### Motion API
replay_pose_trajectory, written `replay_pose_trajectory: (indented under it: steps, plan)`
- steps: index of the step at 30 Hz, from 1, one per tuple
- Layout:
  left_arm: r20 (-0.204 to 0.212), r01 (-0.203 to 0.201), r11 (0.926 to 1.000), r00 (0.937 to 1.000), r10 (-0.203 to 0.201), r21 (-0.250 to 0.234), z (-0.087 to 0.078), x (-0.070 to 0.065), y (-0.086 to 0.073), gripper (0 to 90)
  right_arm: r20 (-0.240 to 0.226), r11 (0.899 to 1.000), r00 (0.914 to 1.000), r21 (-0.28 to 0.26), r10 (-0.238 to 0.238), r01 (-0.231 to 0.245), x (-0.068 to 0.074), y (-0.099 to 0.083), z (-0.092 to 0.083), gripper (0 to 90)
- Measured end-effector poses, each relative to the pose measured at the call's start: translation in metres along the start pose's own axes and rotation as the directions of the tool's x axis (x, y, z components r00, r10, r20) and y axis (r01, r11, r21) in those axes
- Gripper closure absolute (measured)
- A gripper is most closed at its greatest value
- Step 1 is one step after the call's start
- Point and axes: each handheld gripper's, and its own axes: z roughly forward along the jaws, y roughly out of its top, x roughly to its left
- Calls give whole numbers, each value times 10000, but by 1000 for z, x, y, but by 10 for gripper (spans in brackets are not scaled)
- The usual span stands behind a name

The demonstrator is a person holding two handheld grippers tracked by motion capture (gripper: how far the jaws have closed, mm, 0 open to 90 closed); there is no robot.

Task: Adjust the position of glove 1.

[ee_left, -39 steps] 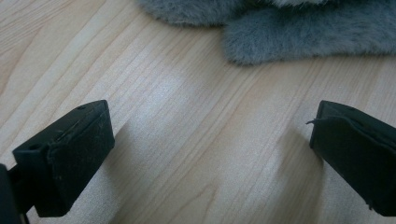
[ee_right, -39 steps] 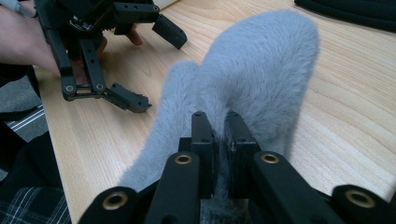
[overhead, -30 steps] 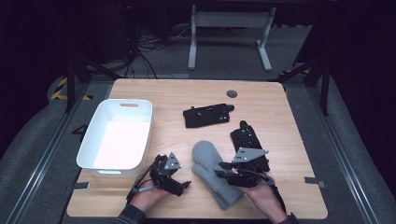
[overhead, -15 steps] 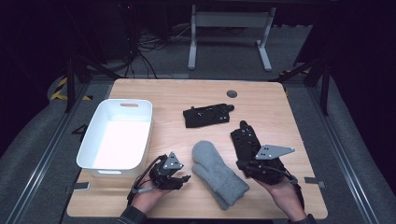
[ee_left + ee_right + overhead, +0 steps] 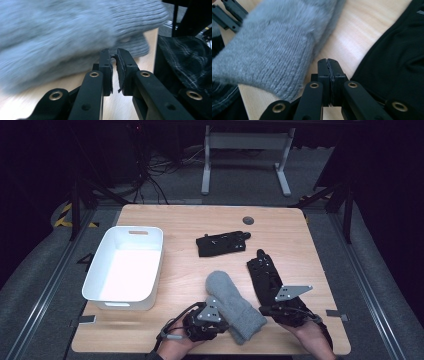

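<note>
On the wooden table (image 5: 190,227), with the white bin (image 5: 125,265) at nine o'clock of centre and two black gloves toward twelve (image 5: 222,243) and three (image 5: 267,279), the grey knitted mitten (image 5: 232,306) lies at six o'clock between the left gripper (image 5: 216,324) and right gripper (image 5: 272,310). The left jaws have just been closing to a thin gap with nothing clamped, so I judge a lift now would slip off the wool. The right gripper view shows its jaws (image 5: 329,75) pressed together empty beside the mitten's cuff; the high view cannot resolve this.
</note>
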Motion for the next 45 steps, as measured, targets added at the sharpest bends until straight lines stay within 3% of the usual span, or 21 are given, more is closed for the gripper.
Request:
replay_pose_trajectory:
  steps: [5, 11, 16, 20, 24, 30, 36, 42, 45]
  plan:
    - [-27, 69, 9998, 10000, -69, -190, 3, -1, 3, 827, -227, 9999, 9996, 11, -165, 165, 4, 2, 1, 900]
    - [-12, 86, 9981, 10000, -86, -615, -8, 2, 4, 829, -434, 9992, 9988, -322, -244, 230, 7, 4, -4, 900]
    - [277, 17, 9999, 9996, -13, -155, -12, 0, -2, 812, -573, 9982, 9967, -163, -580, 572, 13, 6, 0, 900]
    - [269, -69, 9997, 9996, 63, 246, -15, 1, -5, 779, -447, 9989, 9979, -39, -472, 470, 10, 4, 1, 900]
    - [-110, 275, 9995, 9996, -273, 176, -31, 10, -6, 850, -365, 9989, 9989, -389, -281, 267, 7, 3, -8, 900]
    - [-848, 790, 9963, 9931, -816, -337, -49, 31, 1, 878, -407, 9996, 9990, -251, -159, 149, 10, -9, -13, 900]
    - [-1328, 826, 9936, 9868, -924, -776, -57, 51, 17, 877, -650, 9998, 9977, 71, -197, 202, 18, -21, -14, 900]
    - [-1382, 691, 9941, 9871, -803, -838, -49, 67, 36, 878, -1028, 9992, 9942, 209, -330, 353, 31, -29, -13, 900]
    - [-1276, 493, 9967, 9902, -572, -637, -32, 73, 47, 878, -1362, 9982, 9896, 288, -473, 517, 38, -30, -9, 900]
